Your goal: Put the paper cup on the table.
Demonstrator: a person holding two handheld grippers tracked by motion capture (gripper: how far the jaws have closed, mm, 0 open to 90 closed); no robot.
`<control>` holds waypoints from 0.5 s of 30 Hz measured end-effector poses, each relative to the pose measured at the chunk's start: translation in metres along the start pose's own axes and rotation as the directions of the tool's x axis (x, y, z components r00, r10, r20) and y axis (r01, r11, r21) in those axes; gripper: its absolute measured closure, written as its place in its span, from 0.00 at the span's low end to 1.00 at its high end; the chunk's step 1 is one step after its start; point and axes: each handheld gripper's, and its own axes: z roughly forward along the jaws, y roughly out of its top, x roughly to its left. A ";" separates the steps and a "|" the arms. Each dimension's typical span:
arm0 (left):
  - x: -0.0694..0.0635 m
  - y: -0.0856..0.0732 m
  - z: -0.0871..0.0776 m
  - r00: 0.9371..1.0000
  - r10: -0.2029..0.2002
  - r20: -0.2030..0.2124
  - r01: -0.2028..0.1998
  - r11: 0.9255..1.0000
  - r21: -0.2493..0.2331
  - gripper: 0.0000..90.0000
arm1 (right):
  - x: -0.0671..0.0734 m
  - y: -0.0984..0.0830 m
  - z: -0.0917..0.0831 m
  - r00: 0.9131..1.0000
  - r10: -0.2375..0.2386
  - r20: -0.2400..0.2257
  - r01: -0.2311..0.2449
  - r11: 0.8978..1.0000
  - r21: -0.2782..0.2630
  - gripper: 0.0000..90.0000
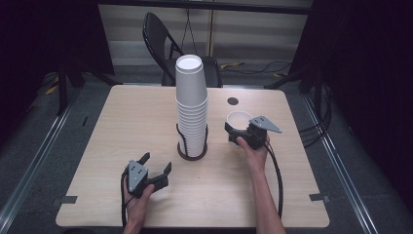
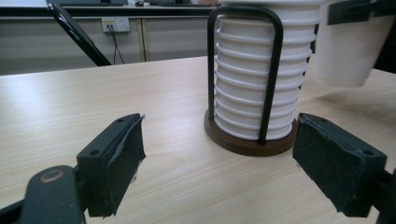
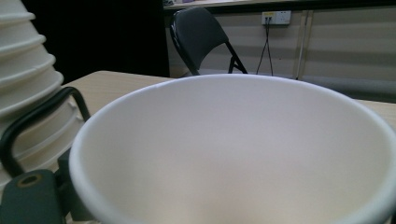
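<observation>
Right gripper (image 1: 240, 129) fingers pinching single white cup (image 1: 239, 120) at 3 o'clock of cup stack (image 1: 191, 109) mid-table (image 1: 122, 126); left gripper (image 1: 157, 169) fingers spread, empty, at 7 o'clock.

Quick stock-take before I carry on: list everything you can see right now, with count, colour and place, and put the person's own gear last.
table: one, light wood, centre of the high view.
cup stack: one tall stack, white, upside down, mid-table.
cup holder: one, brown round base with black wire loops, under and around the stack.
single cup: one, white, mouth up, held right of the stack.
folding chair: one, black, behind the table.
table grommet: one, dark, far side of the table.
wall socket: one, white, on the back wall.
left gripper: one, black, jaws apart, near the table's front edge.
right gripper: one, black, jaws closed on the single cup.
</observation>
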 end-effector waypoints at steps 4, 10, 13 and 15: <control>0.001 0.000 -0.001 1.000 -0.009 0.009 0.009 1.000 -0.010 0.18 | -0.001 -0.004 0.011 0.999 0.033 0.007 -0.033 0.999 -0.012 0.11; 0.000 -0.001 -0.003 1.000 -0.002 -0.002 0.002 1.000 -0.027 0.18 | 0.000 -0.012 0.028 0.999 0.035 0.009 -0.035 0.999 0.008 0.11; 0.000 -0.001 -0.003 1.000 -0.015 -0.006 0.014 1.000 -0.028 0.19 | 0.000 -0.020 0.034 0.999 0.043 0.011 -0.043 0.999 0.024 0.11; 0.000 -0.001 -0.003 1.000 -0.005 -0.009 0.005 1.000 -0.029 0.19 | -0.001 -0.021 0.035 0.999 0.049 0.013 -0.050 0.999 0.006 0.11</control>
